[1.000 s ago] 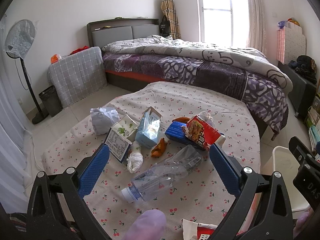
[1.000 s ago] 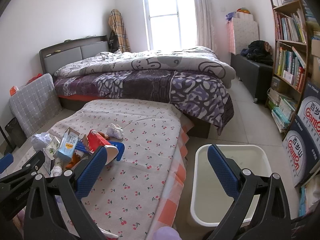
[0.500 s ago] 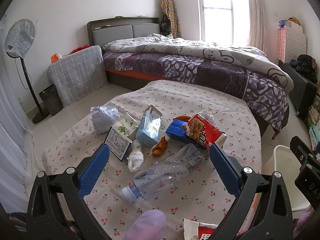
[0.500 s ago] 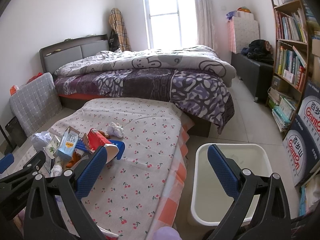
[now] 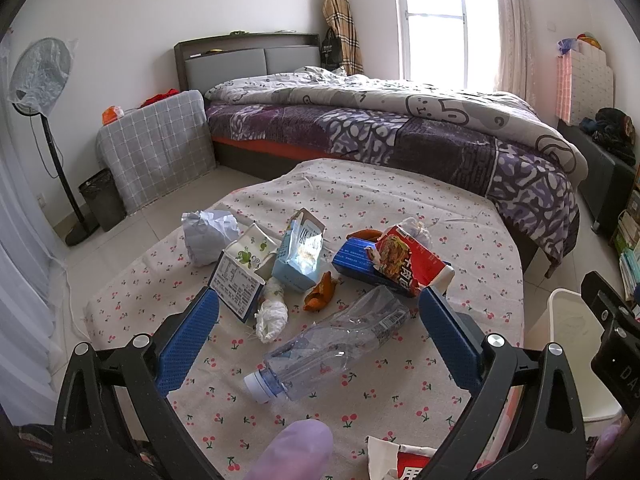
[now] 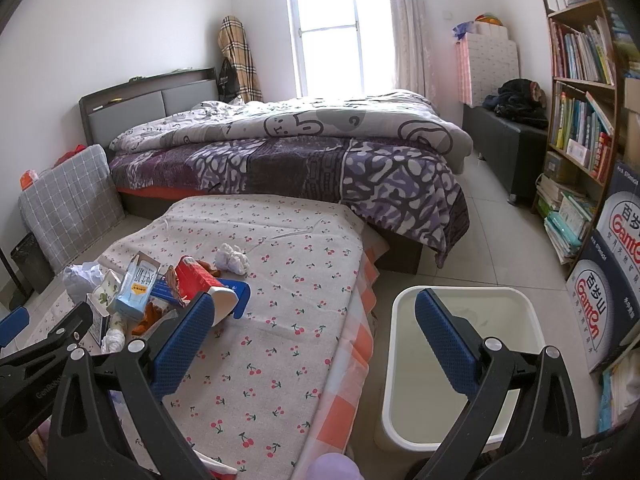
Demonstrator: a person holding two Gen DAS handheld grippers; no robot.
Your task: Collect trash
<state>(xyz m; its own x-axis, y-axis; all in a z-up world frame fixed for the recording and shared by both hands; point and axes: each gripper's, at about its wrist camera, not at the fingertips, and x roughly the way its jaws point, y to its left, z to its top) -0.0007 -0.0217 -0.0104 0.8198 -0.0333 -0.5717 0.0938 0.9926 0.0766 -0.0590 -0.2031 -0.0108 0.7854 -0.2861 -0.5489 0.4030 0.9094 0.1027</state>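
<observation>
In the left wrist view, your left tongs point(image 5: 318, 316) hang released above the counter point(image 5: 460, 216) with its cherry-print cloth, grasping nothing, and the crushed plastic bottle point(image 5: 332, 344) lies just below and between the blue pads. It looks like the nearest piece of trash, so treat it as the step in hand. Its long axis runs diagonally, with the white cap toward you at the lower left and the flattened base pointing up and right toward the red snack box point(image 5: 412, 260). Turn your wrist so the pads close across the bottle's width rather than along its length, and take it near the middle, where the crumpled wall should give some purchase. Come down gently; the thin plastic may slip or spring. Keep clear of the orange peel point(image 5: 320, 292) and the twisted tissue point(image 5: 272, 312) just beyond it. In the right wrist view, your right tongs point(image 6: 312, 330) are likewise released and empty, hovering between the counter's edge and the white bin point(image 6: 460, 360) on the floor beside it. The bin looks empty, so the drop is a short swing to your right.
</observation>
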